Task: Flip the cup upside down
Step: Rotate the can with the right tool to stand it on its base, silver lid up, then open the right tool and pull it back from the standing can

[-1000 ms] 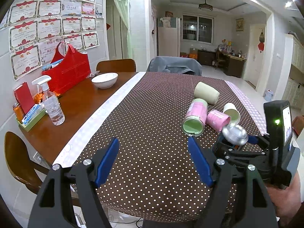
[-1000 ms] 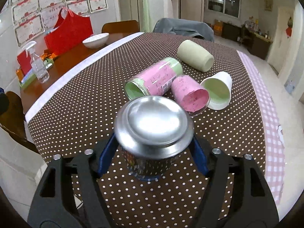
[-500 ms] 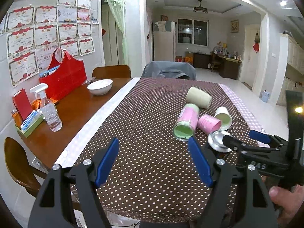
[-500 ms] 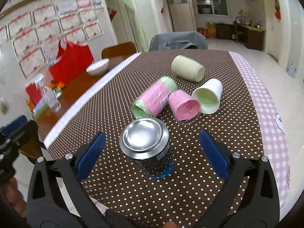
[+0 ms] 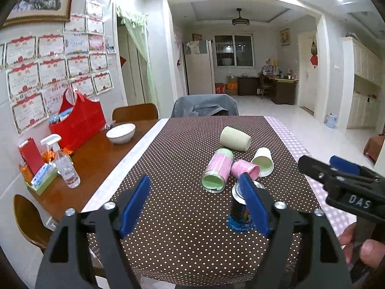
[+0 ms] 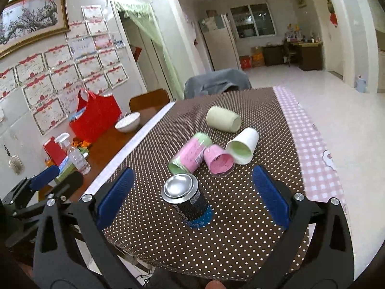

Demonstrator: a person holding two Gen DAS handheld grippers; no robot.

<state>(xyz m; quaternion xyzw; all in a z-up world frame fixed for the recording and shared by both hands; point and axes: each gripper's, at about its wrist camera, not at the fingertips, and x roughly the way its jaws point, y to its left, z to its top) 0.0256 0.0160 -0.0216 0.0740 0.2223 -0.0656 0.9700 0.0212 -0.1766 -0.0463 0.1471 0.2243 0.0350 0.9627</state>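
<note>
Above the near table edge, both grippers' fingers [image 6: 115,197] gape empty; the cup [image 6: 186,200] stands inverted between the right pair.

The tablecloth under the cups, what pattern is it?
Dark brown tablecloth with small white polka dots, clearest in the right wrist view.

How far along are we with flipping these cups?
Done: the black cup stands upside down, metal base up, on the tablecloth. In hand: nothing; right tongs and left tongs are open. Left: four cups lying on their sides, nearest the pink cup.
</note>
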